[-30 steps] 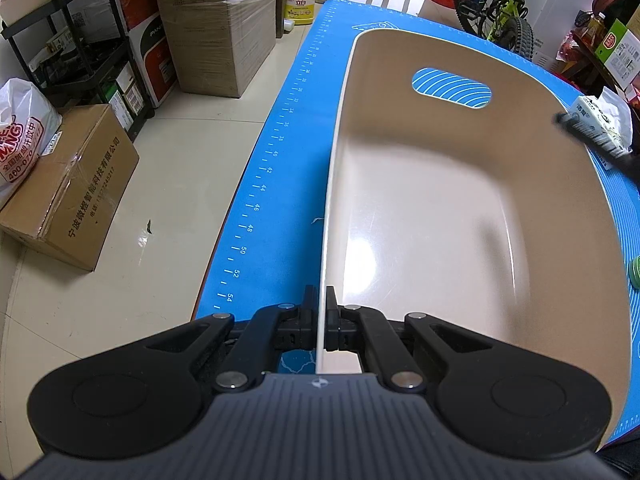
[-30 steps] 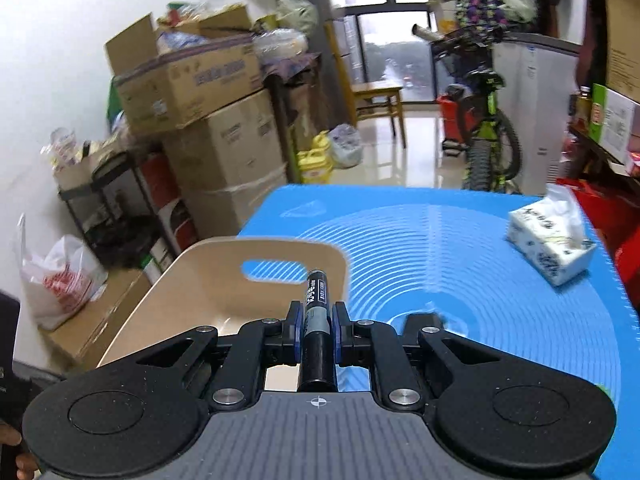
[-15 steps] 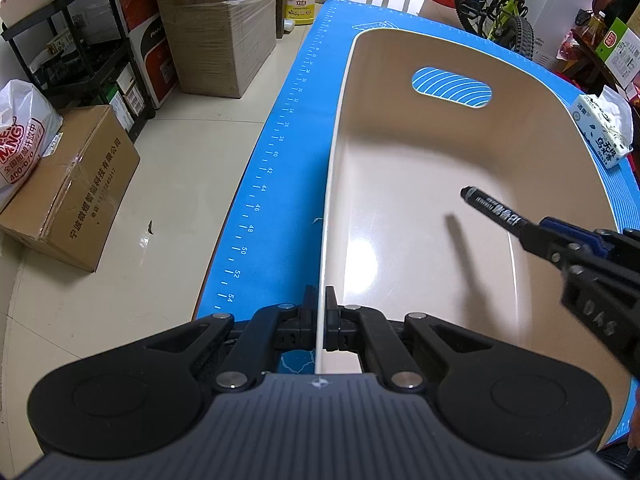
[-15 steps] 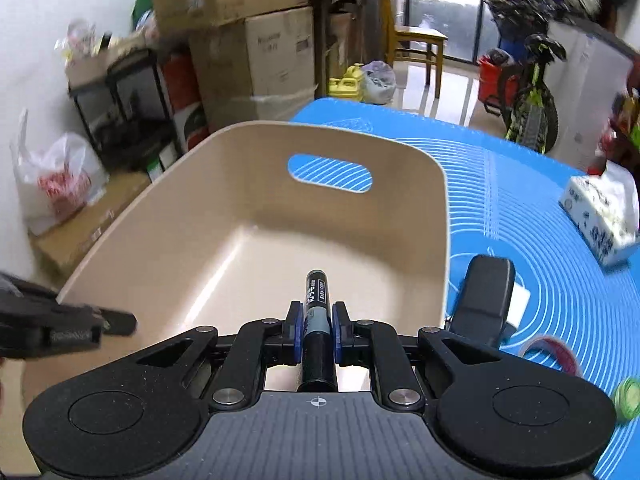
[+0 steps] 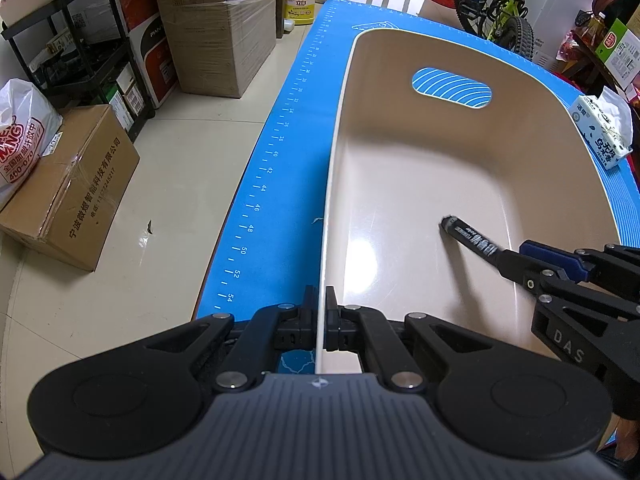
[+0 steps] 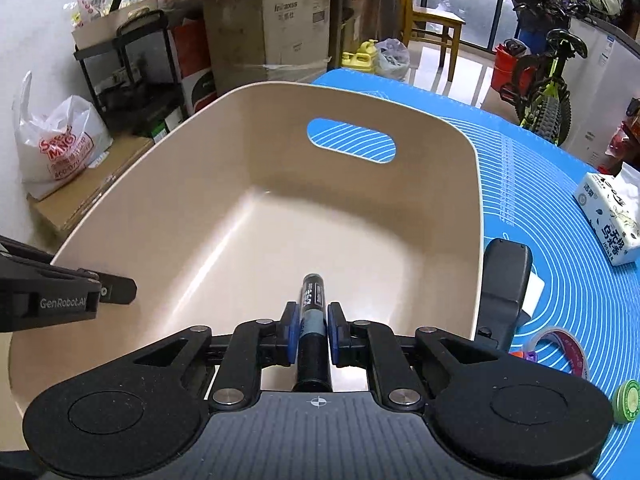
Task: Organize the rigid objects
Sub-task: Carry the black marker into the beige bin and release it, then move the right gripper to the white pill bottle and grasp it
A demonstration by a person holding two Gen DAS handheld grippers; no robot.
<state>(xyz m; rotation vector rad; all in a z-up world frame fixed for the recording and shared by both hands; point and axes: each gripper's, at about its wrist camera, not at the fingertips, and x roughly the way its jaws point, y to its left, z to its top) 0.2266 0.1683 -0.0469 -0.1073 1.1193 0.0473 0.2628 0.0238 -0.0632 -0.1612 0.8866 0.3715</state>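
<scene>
Blue mat [image 6: 532, 184], beige bin [image 6: 168, 208], marker [image 6: 313, 296]

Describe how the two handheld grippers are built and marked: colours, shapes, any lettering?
Both are matte black. The left gripper has a ribbed grey body, two round side lobes, silver pivot screws and narrow black fingers; seen from the right wrist view it reads "GenRobot.AI". The right gripper has the same build, but with blue pads on its fingers and the letters "DAS" on its side. No cables or sleeves show.
</scene>
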